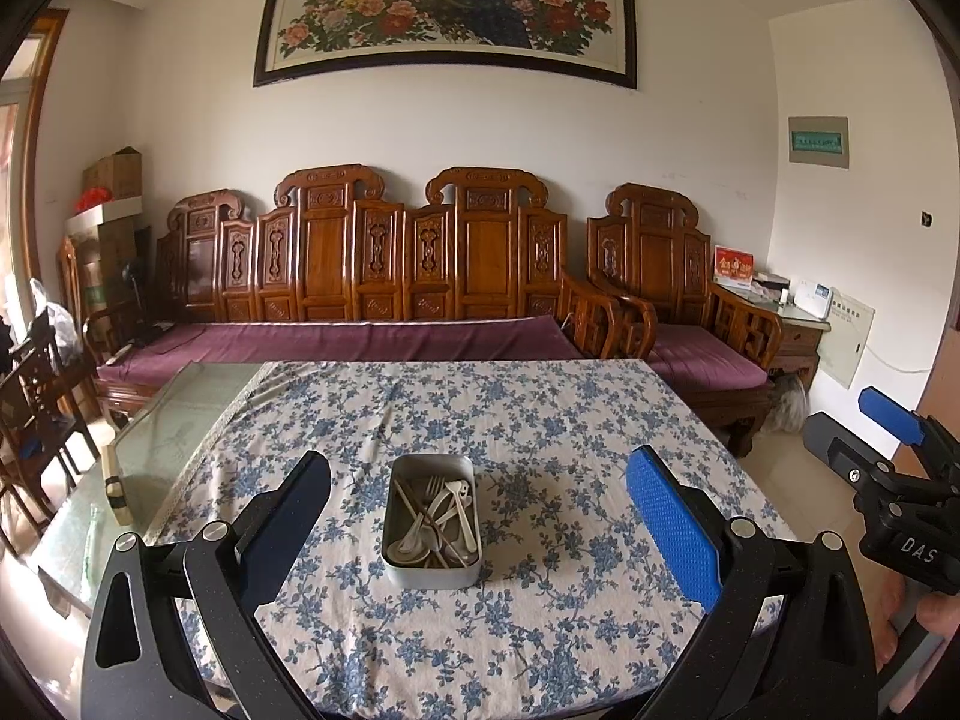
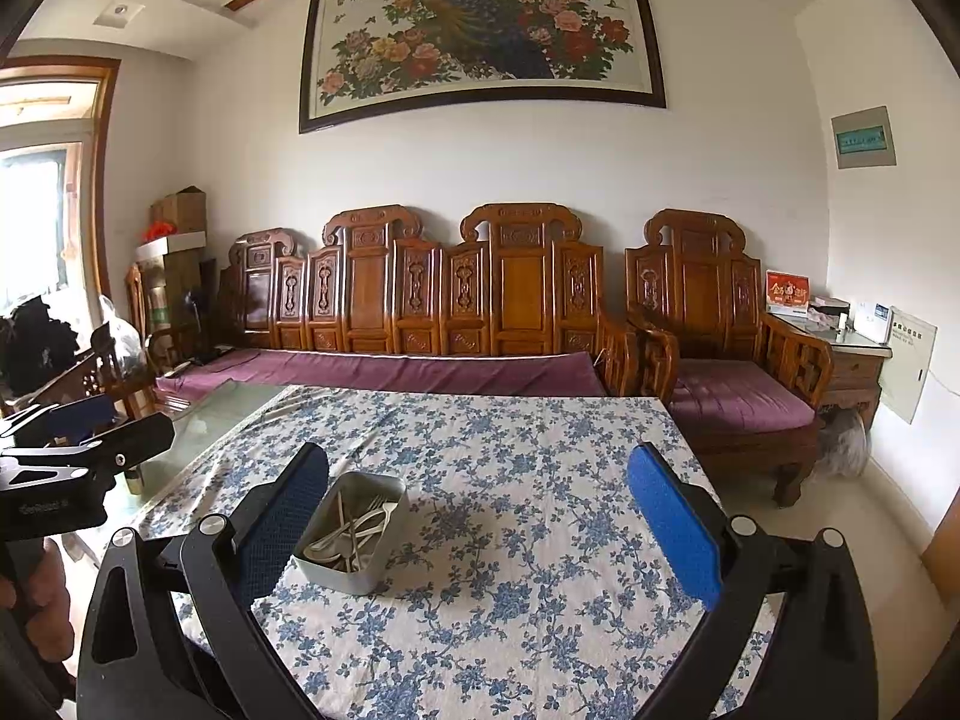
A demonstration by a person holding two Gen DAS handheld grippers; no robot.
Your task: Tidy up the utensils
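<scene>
Fingers of the left gripper (image 1: 478,492) fill the bottom of its own view, spread wide with nothing between them but tablecloth; their bases and the handle are cut off by the lower edge. The right gripper (image 2: 477,495) stands the same way in its view, wide apart and empty, touching nothing. Each tool also shows at the margin of the other camera, only partly in frame, with a bit of the person's hand (image 2: 42,594) under the left one. Just ahead, a metal tin (image 1: 432,567) sits on the floral tablecloth (image 1: 570,420), centred between the left fingers and near the left-hand finger in the right view. Inside it lies a tangle of utensils (image 1: 441,519): pale spoons, forks and brown chopsticks, so overlapped that their count is hard to make out, and the tin's near wall hides their lower ends from the right camera. Left of the cloth, a bare glass tabletop (image 1: 174,414) shows. Beyond the table runs a carved wooden sofa (image 1: 372,264) with purple cushions, an armchair (image 1: 678,276) beside it, and a framed peacock painting (image 1: 444,6) on the wall above.
</scene>
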